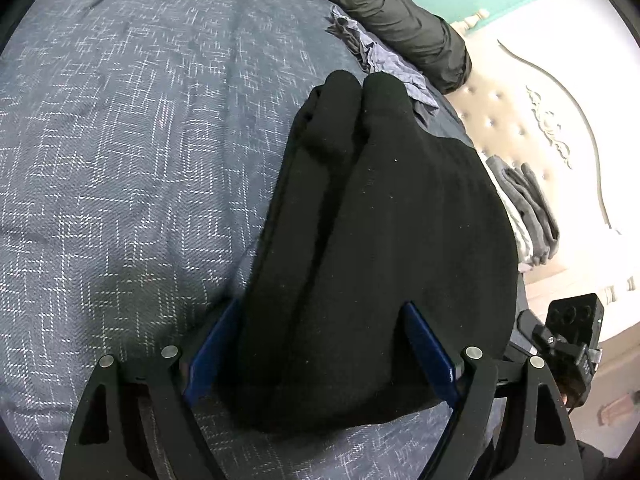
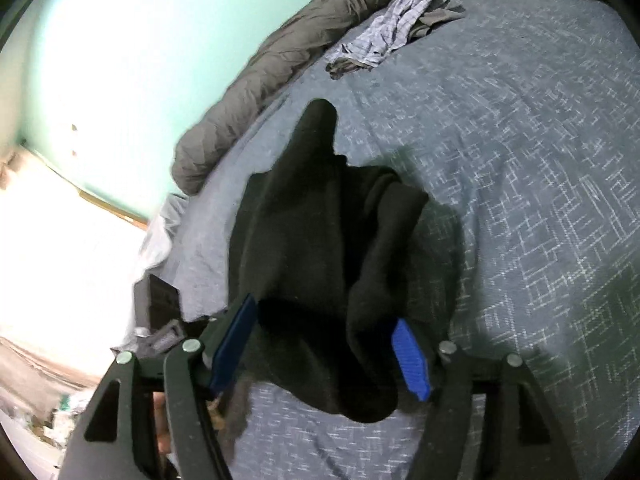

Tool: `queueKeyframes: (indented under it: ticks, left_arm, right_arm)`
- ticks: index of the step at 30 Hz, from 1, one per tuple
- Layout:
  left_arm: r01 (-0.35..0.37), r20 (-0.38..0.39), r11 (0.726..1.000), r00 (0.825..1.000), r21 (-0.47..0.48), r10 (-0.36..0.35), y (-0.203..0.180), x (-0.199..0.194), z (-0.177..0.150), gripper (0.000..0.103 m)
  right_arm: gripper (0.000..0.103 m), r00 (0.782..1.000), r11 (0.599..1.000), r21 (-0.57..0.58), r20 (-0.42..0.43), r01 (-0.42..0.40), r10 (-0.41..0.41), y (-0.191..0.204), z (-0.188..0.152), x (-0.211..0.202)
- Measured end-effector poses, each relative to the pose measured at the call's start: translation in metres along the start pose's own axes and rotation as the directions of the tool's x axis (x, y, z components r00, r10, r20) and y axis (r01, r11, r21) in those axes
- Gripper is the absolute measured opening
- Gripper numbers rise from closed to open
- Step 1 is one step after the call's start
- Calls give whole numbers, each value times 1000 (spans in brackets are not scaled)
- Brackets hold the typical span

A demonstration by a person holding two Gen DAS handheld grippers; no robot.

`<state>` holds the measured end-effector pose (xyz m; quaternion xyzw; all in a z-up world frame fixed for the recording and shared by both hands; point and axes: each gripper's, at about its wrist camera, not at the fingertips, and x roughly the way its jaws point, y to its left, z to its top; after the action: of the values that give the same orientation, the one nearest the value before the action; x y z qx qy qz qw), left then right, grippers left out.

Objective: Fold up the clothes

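The left gripper (image 1: 320, 356) is spread wide around the black garment (image 1: 380, 240); pad contact is hidden. The right gripper (image 2: 324, 356) is likewise spread around it, blurred. The garment lies on the bed (image 1: 120, 160).

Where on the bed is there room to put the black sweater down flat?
The bedspread is bare on the wide stretch left of the black sweater. It is crowded on the far side, where the checked cloth lies beside the grey duvet, and by the grey pile near the headboard.
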<state>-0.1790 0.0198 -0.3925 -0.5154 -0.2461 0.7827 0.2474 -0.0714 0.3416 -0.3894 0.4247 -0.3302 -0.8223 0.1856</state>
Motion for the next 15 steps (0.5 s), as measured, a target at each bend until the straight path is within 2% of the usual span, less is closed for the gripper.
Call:
queueKeyframes:
  ticks: [2,6,10,13,15]
  left_arm:
    - [-7,-2,1000,1000,7,7,-1,1,0,86]
    - [-10,-3,1000,1000,7,10,-1,3,-1,86]
    - [-11,-3,1000,1000,8,11,-1,4,-1,86]
    - [-11,2,1000,1000,7,11,0,4,0,86]
    - [-12,1,1000,1000,8,12,1,4,0,86]
  right_arm:
    - [76,998,999,-5,-33,46,-46,1,1,10]
    - [80,991,994,-7,-82,109,-109,7,8,31]
    - [81,988,994,-13,-111,108,-109,10,16,49]
    - [78,989,996,-1,-118,94,-93,8,19,53]
    - [66,989,995,-18,-110,93,-95,6,18,52]
